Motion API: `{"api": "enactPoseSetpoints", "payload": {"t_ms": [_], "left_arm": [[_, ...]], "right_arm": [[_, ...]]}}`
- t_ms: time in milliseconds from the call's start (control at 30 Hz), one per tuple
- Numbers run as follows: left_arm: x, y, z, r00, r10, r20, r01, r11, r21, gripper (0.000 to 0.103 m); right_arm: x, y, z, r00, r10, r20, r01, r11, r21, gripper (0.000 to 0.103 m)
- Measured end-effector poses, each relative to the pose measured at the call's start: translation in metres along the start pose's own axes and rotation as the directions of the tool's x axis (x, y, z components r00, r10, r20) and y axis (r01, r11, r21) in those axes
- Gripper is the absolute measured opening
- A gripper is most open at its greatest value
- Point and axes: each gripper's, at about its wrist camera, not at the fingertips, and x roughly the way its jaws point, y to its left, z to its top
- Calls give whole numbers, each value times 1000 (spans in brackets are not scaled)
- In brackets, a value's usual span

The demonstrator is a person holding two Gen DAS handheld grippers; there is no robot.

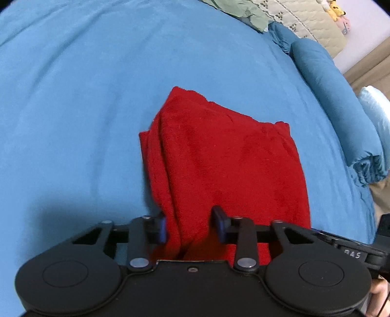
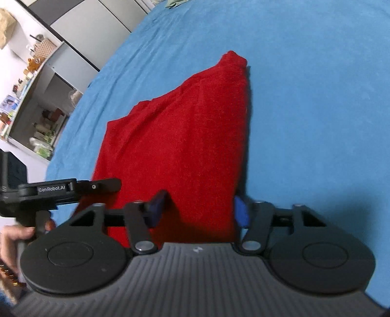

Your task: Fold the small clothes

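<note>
A folded red cloth [image 1: 219,158] lies on a bed [image 1: 73,97] with blue sheet stretching broadly toward the far edge. The left tool [image 1: 191,226] and right tool [image 2: 198,209] both stand open, fingers straddling the cloth's near edge, gripping nothing.

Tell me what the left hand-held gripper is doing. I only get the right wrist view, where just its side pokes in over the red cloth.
Observer: The left hand-held gripper has its jaws apart, astride the near edge of the red cloth.
Visitor: Is that cloth a single layer?
Observer: No, its left side shows several folded layers stacked up.
Visitor: Anything further off?
Observer: A yellow plush toy sits at the far corner, past a patterned quilt.
</note>
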Motion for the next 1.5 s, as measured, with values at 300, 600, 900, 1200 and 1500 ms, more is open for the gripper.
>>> {"api": "enactPoseSetpoints", "payload": {"t_ms": [300,600,900,1200,1500], "left_arm": [[-59,-70,-15,996,46,75,-55,990,128,22],[-107,-146,-117,994,-18,112,-9,973,232,22],[-34,-142,-188,994,66,92,-86,970,228,26],[-47,-145,-198,965,132,227,-200,930,310,75],[-11,-117,-181,962,176,211,-223,949,225,82]], "right_arm": [[-78,29,-8,992,3,126,11,994,-109,41],[-206,8,-92,983,-15,185,42,989,-142,41],[-180,-74,-184,981,-80,176,82,997,-4,41],[-184,-62,-185,964,-88,251,103,994,-44,59],[-159,-79,-172,949,-185,257,191,982,4,81]]}}
